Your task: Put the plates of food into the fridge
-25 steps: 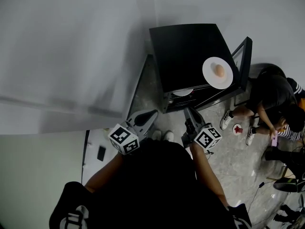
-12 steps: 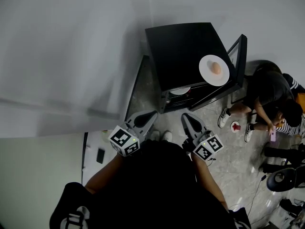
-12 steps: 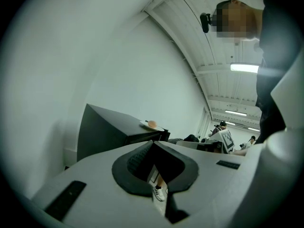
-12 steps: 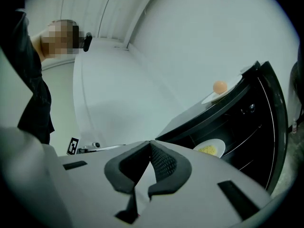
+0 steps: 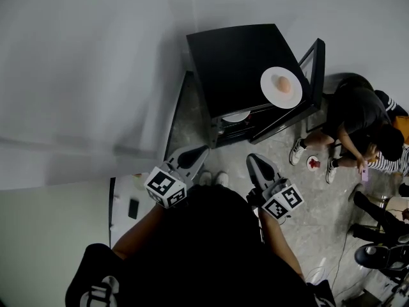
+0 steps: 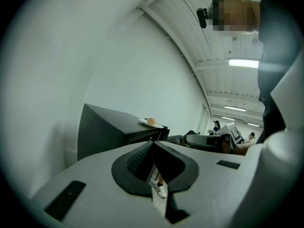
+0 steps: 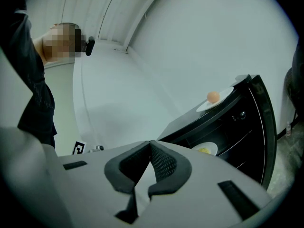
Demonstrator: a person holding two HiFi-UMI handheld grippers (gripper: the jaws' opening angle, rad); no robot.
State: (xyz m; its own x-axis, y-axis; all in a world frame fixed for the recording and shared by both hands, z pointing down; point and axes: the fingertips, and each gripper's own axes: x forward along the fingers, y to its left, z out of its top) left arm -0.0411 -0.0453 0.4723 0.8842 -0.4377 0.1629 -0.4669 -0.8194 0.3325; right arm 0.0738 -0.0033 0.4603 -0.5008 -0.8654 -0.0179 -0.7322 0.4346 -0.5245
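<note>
As the left gripper (image 5: 199, 152) and right gripper (image 5: 254, 162) are closed, empty — better open one wide, take the plate (image 5: 291, 98) level.

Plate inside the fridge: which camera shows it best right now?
Right gripper view: it looks into the open fridge and shows the plate from the front. The head view catches only its front rim under the fridge top; the left gripper view doesn't show it.
</note>
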